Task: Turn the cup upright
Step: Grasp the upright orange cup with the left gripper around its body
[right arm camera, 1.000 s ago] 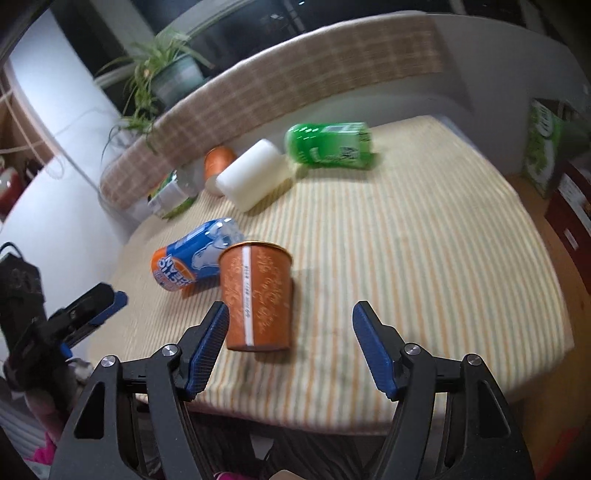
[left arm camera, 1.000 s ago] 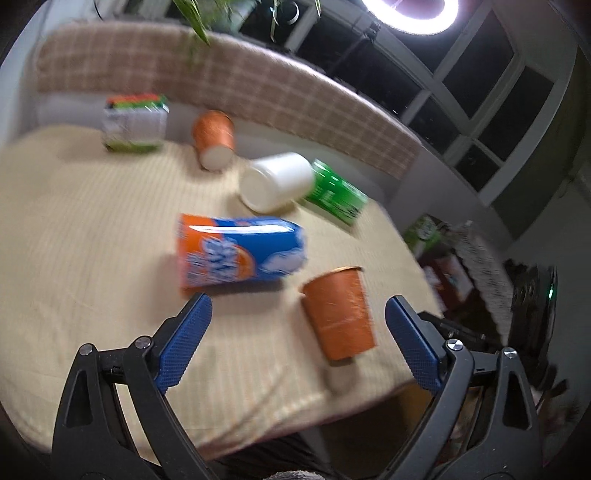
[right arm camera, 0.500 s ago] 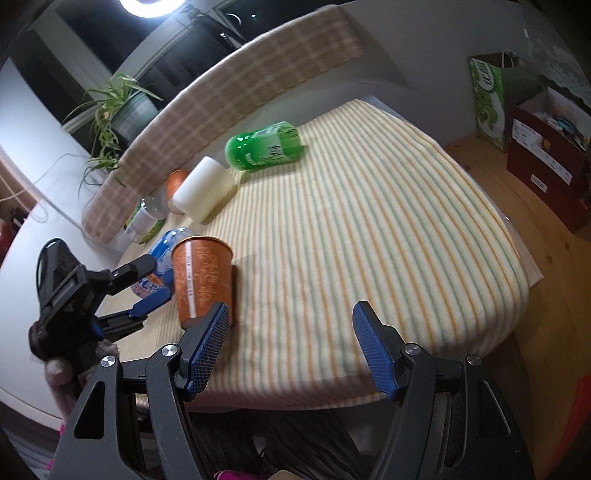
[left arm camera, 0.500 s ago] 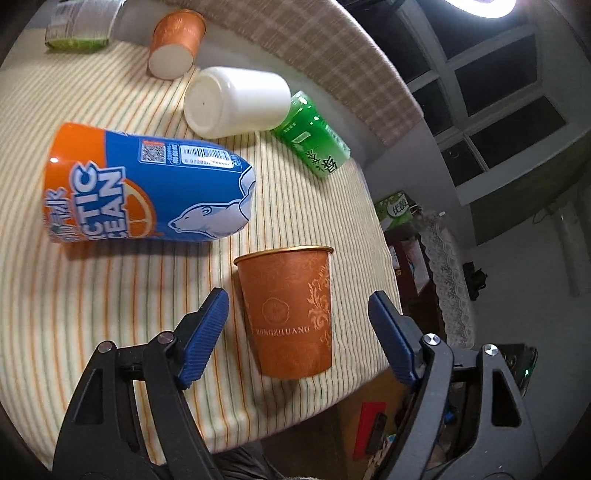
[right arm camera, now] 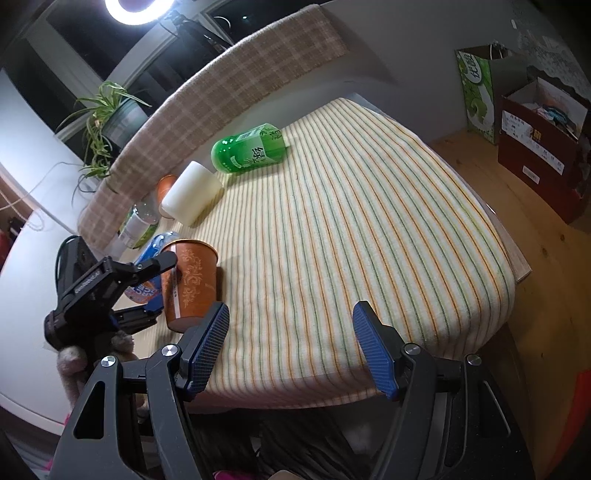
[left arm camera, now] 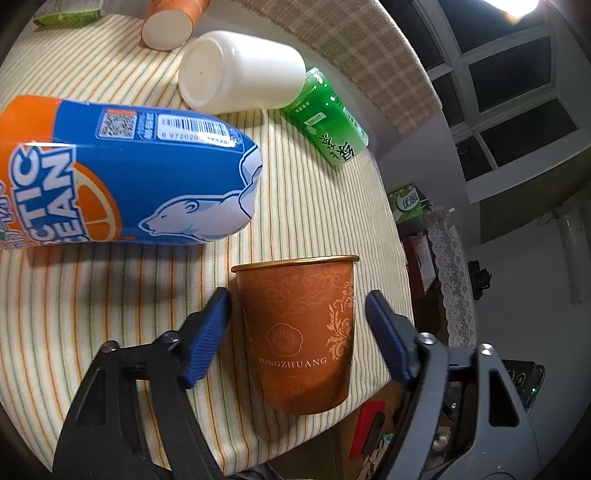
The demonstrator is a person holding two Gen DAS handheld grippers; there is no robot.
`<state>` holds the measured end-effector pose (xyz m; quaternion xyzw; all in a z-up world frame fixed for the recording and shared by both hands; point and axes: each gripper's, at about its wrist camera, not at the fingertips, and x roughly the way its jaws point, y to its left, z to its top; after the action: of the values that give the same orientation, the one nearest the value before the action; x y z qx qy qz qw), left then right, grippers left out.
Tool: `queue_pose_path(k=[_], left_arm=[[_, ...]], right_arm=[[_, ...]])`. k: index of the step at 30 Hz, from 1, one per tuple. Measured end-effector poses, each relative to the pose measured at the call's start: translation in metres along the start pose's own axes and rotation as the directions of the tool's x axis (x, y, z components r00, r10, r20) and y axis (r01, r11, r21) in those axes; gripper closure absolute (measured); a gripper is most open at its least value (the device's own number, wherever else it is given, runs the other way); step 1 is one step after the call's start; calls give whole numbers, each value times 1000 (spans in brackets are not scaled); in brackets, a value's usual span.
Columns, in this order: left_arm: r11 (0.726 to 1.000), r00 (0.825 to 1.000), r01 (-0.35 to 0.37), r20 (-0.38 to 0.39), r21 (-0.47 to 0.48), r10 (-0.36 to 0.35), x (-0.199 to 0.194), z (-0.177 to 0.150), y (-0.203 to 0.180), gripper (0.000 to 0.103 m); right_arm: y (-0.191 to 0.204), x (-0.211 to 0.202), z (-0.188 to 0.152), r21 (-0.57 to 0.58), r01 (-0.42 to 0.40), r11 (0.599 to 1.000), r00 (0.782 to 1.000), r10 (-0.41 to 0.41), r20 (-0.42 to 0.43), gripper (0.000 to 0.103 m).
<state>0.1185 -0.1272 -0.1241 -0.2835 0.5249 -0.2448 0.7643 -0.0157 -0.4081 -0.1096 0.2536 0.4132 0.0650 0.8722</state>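
Observation:
An orange paper cup (left arm camera: 301, 332) with a gold rim stands upright near the front edge of the striped table (left arm camera: 314, 206). My left gripper (left arm camera: 297, 314) is open, with one blue finger on each side of the cup and a small gap on both sides. In the right wrist view the cup (right arm camera: 190, 282) stands at the left with the left gripper (right arm camera: 159, 284) around it. My right gripper (right arm camera: 290, 332) is open and empty, held back over the table's near edge to the right of the cup.
A blue and orange can (left arm camera: 122, 177), a white cup (left arm camera: 240, 72), a green bottle (left arm camera: 328, 123) and a second orange cup (left arm camera: 171, 18) all lie on their sides behind the upright cup. Boxes (right arm camera: 539, 147) stand on the floor at the right.
My left gripper has moved in around the upright cup, which now sits between its fingers. My right gripper has drawn back and away from the cup.

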Motion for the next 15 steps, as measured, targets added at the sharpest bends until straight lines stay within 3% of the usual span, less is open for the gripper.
queue_pose_path(k=[8, 15], left_arm=[[999, 1000, -21, 14, 48, 20, 5, -1, -8, 36], [987, 996, -68, 70, 147, 58, -9, -9, -25, 36]], right_arm=[[-7, 1, 0, 17, 9, 1000, 1000, -9, -3, 34], [-6, 2, -1, 17, 7, 1000, 1000, -7, -5, 34]])
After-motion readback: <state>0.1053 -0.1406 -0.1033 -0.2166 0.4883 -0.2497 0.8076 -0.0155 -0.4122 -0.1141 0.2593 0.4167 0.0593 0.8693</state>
